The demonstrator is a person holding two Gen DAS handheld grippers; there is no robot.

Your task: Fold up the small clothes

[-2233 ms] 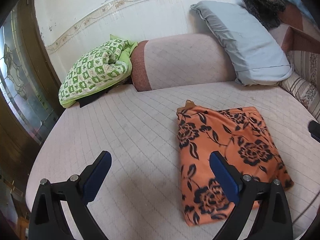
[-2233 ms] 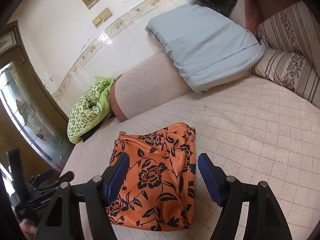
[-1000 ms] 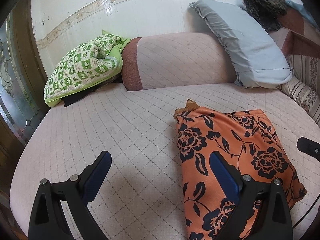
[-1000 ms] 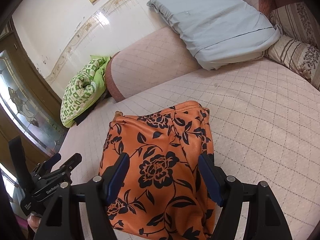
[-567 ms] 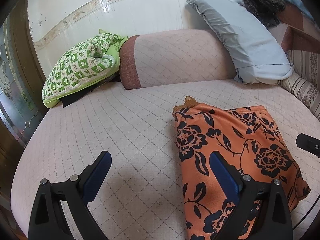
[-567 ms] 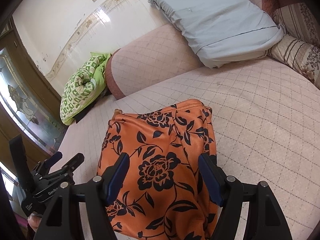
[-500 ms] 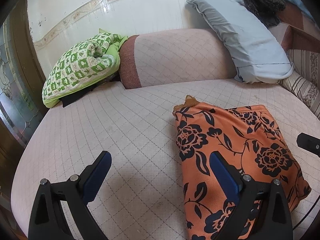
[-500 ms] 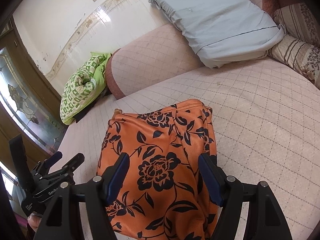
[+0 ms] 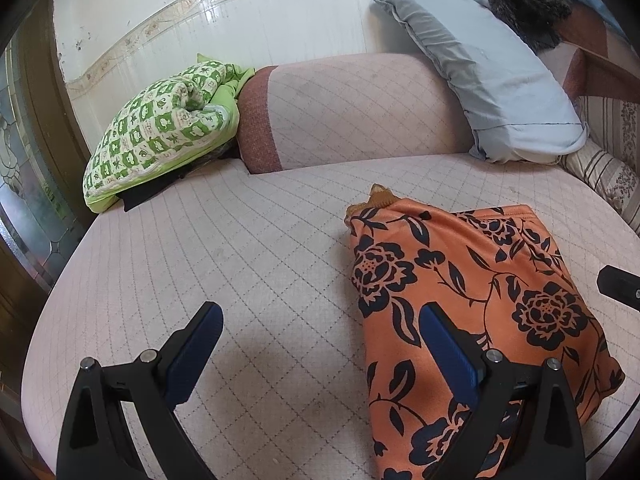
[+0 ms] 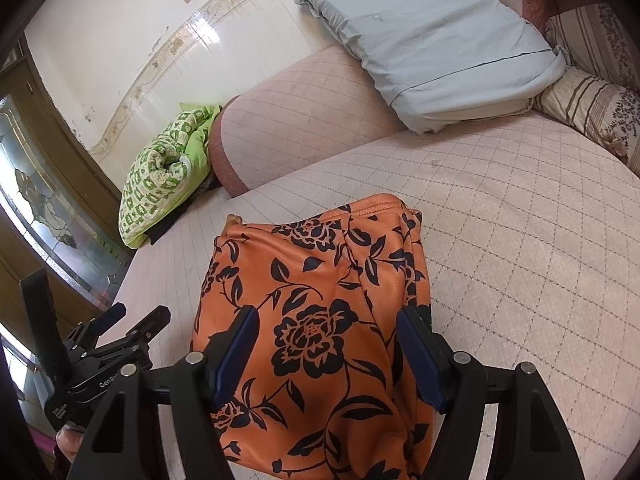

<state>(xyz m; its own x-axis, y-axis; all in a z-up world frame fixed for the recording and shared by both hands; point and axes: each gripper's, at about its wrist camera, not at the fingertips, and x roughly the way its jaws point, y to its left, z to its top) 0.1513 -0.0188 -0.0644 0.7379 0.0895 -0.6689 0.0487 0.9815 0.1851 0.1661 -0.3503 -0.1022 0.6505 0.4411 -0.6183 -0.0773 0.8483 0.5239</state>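
Jaws of both grippers gape above folded orange floral garment [image 10: 320,304] on bed [image 9: 260,248].

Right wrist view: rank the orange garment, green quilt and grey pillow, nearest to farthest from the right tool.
1. Orange garment: directly under the right tool, between its open jaws.
2. Green quilt: far left, by the bolster.
3. Grey pillow: top right, against the wall.

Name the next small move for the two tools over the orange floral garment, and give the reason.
Probably lower the right tool onto the near part of the orange floral garment and close on it. Both tools are open and hold nothing; the garment lies flat in a compact rectangle on the quilted bed, with the left tool straddling its left edge.
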